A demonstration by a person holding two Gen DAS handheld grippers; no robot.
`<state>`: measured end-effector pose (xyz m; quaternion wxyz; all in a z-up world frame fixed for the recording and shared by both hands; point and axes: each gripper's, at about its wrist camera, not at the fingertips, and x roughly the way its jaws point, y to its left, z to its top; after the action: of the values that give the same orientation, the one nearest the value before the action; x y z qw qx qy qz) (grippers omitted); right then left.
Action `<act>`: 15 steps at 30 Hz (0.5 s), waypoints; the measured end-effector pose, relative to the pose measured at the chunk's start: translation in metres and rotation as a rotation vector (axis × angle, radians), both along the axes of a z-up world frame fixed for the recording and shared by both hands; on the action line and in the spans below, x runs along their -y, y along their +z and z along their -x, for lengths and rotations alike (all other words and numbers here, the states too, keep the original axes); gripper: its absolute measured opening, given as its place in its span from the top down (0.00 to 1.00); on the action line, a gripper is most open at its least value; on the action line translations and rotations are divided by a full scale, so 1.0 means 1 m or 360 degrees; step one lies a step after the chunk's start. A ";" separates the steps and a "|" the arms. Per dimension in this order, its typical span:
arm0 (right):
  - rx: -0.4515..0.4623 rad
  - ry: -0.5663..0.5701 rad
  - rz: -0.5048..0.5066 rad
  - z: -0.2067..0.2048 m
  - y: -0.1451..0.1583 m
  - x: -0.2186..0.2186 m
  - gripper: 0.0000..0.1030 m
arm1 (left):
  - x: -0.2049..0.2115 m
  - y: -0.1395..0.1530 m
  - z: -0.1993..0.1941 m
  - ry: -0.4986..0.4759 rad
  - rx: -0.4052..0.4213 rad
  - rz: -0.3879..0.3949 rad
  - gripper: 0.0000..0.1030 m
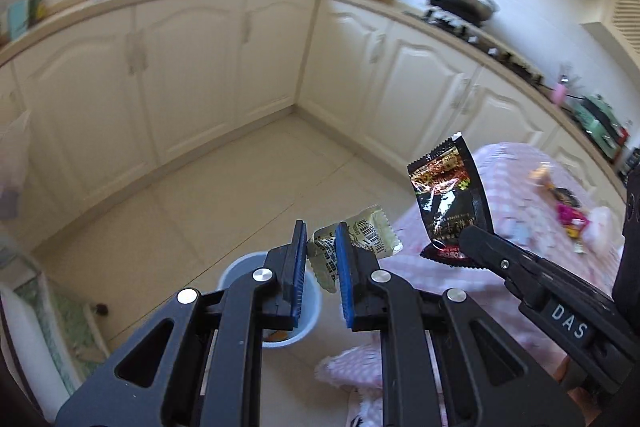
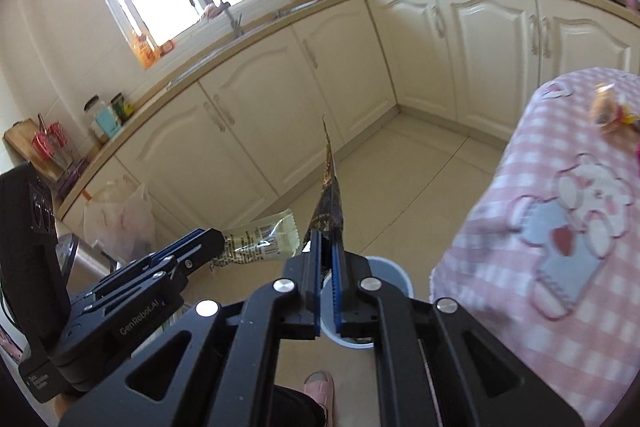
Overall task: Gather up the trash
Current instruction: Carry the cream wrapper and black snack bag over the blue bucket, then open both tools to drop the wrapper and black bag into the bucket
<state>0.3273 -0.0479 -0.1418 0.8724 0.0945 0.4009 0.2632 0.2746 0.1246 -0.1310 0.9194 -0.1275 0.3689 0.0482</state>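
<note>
My left gripper (image 1: 320, 247) is shut on a pale cream wrapper (image 1: 366, 235) with a barcode, held in the air above the floor. Just right of it, my right gripper (image 1: 466, 239) pinches a black snack wrapper (image 1: 448, 195) by its lower edge. In the right wrist view the right gripper (image 2: 328, 243) holds that black wrapper (image 2: 330, 199) edge-on, and the left gripper (image 2: 218, 241) comes in from the left with the cream wrapper (image 2: 260, 237). A light blue bin (image 1: 310, 301) stands on the floor below both grippers, also seen as the bin (image 2: 390, 269) behind the right fingers.
A table under a pink checked cloth (image 2: 540, 227) stands to the right, with more wrappers (image 1: 568, 215) on it. Cream kitchen cabinets (image 1: 192, 67) run along the far walls. A plastic bag (image 2: 120, 223) hangs at the left. A pink slipper (image 2: 320, 387) shows below.
</note>
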 end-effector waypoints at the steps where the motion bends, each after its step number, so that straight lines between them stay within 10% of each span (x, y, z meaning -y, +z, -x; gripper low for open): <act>1: -0.0019 0.0018 0.0010 -0.005 -0.007 -0.008 0.95 | -0.005 -0.006 -0.005 0.0026 -0.0024 -0.0011 0.87; 15: -0.0170 0.0062 0.0076 -0.056 -0.061 -0.048 0.95 | -0.032 -0.053 -0.051 0.0063 -0.0151 -0.0001 0.69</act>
<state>0.3833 0.0005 -0.2032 0.8465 0.0796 0.4548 0.2652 0.3261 0.1569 -0.1835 0.8998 -0.1319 0.4095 0.0725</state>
